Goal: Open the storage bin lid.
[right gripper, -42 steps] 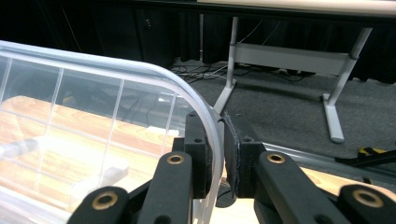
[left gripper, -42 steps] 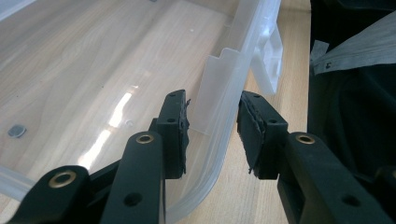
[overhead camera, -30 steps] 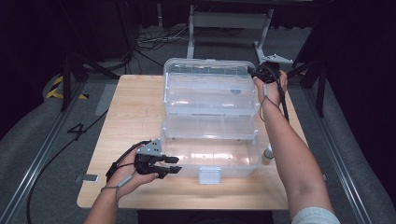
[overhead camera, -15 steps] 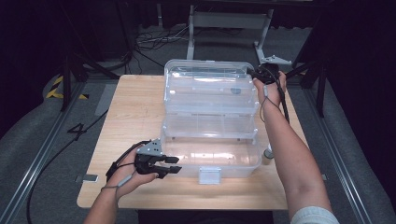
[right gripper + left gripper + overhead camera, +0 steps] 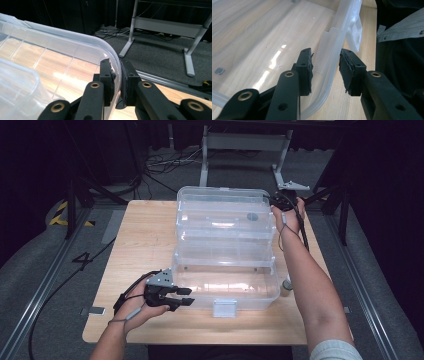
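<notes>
The wooden table carried a big clear plastic storage box near its front edge, with its clear lid hinged or propped open behind it and leaning back toward the far edge. The right gripper, seen in the high view at the lid's far right corner, had its jaws pinched tight on the lid's curved rim, one pad inside and one outside. The left gripper sat at the box's near left corner, jaws spread astride the rim; the inner pad lay against the wall, the outer stood clear, so nothing was really clamped there. The main risk seemed to be the box sliding or tipping as the lid swung, since the left jaws only straddled it. The smooth lid edge could also slip from the right pads and drop hard. A small pale cylinder beside the box's right wall might get knocked over.
</notes>
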Motion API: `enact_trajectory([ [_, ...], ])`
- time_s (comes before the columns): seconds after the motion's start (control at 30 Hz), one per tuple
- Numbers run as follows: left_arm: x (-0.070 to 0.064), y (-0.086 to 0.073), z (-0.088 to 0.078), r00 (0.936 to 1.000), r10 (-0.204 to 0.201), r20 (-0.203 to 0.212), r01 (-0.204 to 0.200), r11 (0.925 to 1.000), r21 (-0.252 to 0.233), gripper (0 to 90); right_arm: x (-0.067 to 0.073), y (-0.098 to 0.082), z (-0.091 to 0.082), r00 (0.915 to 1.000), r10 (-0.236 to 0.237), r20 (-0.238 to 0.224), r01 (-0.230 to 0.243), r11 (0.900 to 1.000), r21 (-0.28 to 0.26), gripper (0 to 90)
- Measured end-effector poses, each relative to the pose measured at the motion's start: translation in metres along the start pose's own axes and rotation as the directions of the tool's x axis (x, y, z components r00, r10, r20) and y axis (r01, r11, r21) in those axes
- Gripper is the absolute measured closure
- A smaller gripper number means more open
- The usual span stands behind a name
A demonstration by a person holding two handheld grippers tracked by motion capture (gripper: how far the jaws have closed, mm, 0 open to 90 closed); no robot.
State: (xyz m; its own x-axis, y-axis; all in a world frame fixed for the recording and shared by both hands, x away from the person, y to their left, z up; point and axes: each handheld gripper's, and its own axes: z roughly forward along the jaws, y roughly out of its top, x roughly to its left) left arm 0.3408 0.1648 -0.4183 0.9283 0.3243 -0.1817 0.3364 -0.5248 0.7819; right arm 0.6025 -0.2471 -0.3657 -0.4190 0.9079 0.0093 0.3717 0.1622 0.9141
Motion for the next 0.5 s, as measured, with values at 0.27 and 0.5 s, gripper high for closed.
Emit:
enact_trajectory([
  [0.27, -0.0001, -0.0001, 0.0, 1.0, 0.001, -0.001, -0.001, 1.0, -0.001, 63.3, -0.0034, -0.0036, 0.0044, 0.9998, 0.009, -0.017, -0.009, 1.0, 0.007, 81.6],
  [0.5, -0.0001, -0.0001, 0.0001, 1.0, 0.001, 0.0, -0.001, 1.0, -0.001, 63.3, -0.005, -0.0084, 0.0099, 0.9995, 0.023, -0.022, -0.023, 1.0, 0.021, 81.5],
])
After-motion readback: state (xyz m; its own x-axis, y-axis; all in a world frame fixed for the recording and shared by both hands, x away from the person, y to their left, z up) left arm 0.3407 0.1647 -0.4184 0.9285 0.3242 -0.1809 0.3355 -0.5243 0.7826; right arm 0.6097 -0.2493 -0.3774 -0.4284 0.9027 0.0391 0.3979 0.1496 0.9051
